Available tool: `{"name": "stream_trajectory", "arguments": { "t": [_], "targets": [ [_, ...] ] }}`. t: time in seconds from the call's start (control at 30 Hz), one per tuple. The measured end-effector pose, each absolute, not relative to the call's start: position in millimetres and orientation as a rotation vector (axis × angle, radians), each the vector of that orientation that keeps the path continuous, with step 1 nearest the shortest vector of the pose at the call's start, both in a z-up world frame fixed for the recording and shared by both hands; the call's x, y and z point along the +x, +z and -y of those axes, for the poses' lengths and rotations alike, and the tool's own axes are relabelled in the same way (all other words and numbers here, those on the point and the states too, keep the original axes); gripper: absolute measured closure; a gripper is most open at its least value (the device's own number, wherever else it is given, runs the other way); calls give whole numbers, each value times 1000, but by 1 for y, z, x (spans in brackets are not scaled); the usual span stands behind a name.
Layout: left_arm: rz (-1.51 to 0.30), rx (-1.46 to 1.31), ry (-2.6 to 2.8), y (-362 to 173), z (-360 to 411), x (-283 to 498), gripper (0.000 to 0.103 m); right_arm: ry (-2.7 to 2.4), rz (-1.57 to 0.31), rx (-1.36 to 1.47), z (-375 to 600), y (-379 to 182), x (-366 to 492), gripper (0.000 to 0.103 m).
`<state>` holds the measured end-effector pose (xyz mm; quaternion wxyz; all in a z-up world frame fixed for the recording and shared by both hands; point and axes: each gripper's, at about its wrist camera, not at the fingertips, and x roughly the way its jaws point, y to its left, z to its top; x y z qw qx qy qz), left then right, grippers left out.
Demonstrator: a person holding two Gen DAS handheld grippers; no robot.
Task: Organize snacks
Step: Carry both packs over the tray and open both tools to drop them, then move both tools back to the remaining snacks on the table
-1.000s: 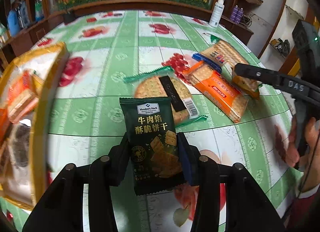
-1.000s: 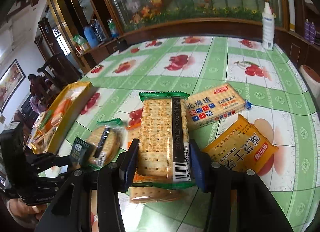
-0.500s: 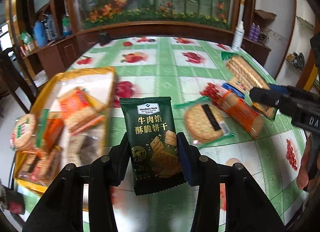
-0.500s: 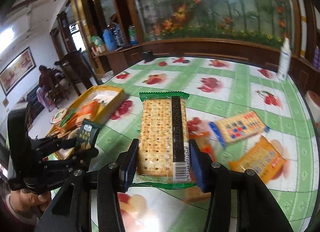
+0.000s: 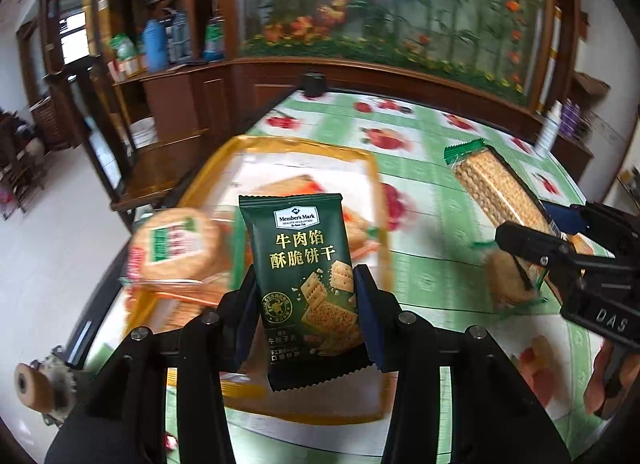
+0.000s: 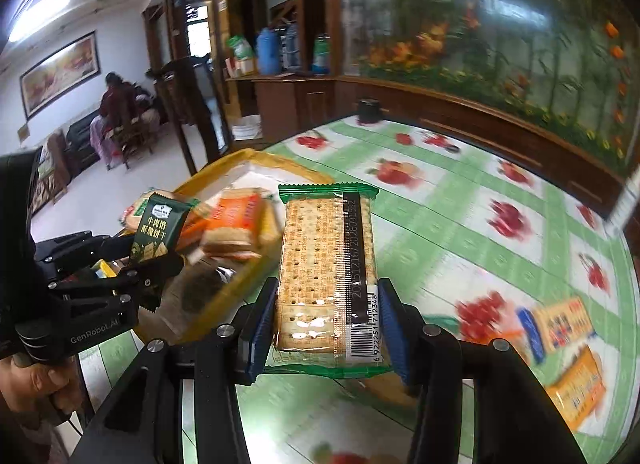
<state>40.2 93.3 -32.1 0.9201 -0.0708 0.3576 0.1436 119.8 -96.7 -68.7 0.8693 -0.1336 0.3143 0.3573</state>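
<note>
My left gripper (image 5: pixel 306 300) is shut on a dark green biscuit packet (image 5: pixel 306 276) and holds it upright above the yellow tray (image 5: pixel 376 180). The tray holds several wrapped snacks, among them a round cracker pack (image 5: pixel 176 244). My right gripper (image 6: pixel 328 324) is shut on a clear cracker pack with green ends (image 6: pixel 328 268), held above the table just right of the tray (image 6: pixel 260 158). The right gripper with its cracker pack (image 5: pixel 496 192) shows at the right of the left wrist view. The left gripper with the green packet (image 6: pixel 158 234) shows at the left of the right wrist view.
The table has a green and white fruit-print cloth (image 6: pixel 460 224). A blue-ended cracker pack (image 6: pixel 556 324) and an orange packet (image 6: pixel 576 388) lie on it at the right. A round cracker pack (image 5: pixel 508 276) lies under the right gripper. Wooden cabinets (image 5: pixel 180 104) stand behind the table's far left edge.
Both grippers have swung left with their packets. The left one now hangs over the yellow tray; the right one has come up beside the tray.
</note>
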Motion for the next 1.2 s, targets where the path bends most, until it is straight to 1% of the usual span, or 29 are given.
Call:
{"name": "stream_trajectory", "arguments": {
  "t": [0.37, 0.87, 0.93, 0.97, 1.0, 1.03, 1.07, 1.2],
  "targets": [
    [-729, -186, 359, -43, -128, 33, 60, 798, -630, -330, 14, -73, 129, 54],
    [-742, -176, 349, -49, -133, 42, 60, 904, -763, -223, -42, -104, 166, 54],
    [-750, -175, 346, -49, -132, 44, 59, 910, -785, -218, -47, -111, 171, 53],
    [-748, -173, 351, -48, -132, 43, 56, 907, -789, -218, -48, -113, 171, 52],
    [-750, -164, 368, -48, -131, 43, 43, 901, -790, -219, -48, -114, 172, 47],
    [-748, -154, 386, -48, -131, 43, 24, 895, -788, -223, -47, -115, 171, 39],
    [-740, -140, 409, -47, -130, 42, 19, 878, -782, -230, -45, -114, 170, 30],
    [-710, -120, 432, -41, -126, 37, 18, 860, -744, -211, -27, -105, 167, 29]
  ]
}}
